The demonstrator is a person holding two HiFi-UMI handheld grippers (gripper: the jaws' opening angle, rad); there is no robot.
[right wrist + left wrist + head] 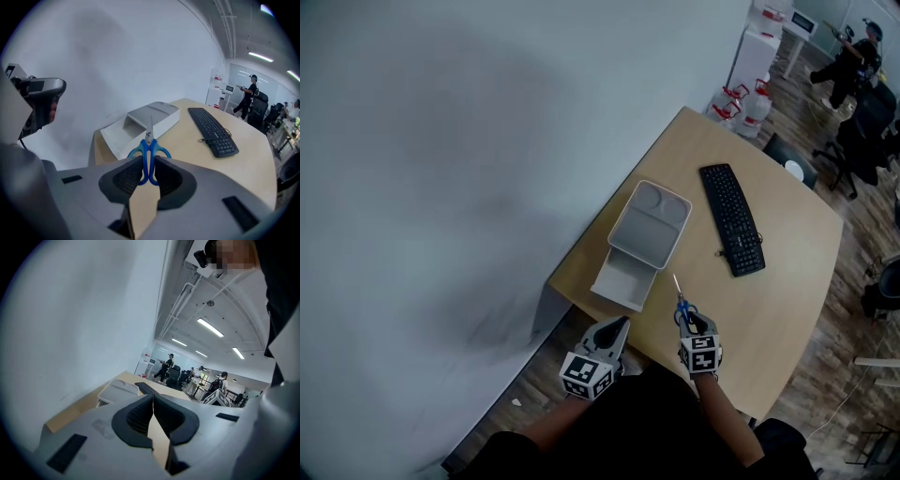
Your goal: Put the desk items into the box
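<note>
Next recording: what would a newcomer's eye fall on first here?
The blue-handled scissors stand out, clamped between the fingers of the right gripper with the blades pointing toward the open white box at the wall-side edge of the desk. A black keyboard lies beside the box, and the left gripper is shut with nothing in it.

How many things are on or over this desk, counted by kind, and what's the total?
white box: 1
black keyboard: 1
blue scissors: 1, clamped in the right gripper
Total: 3
</note>
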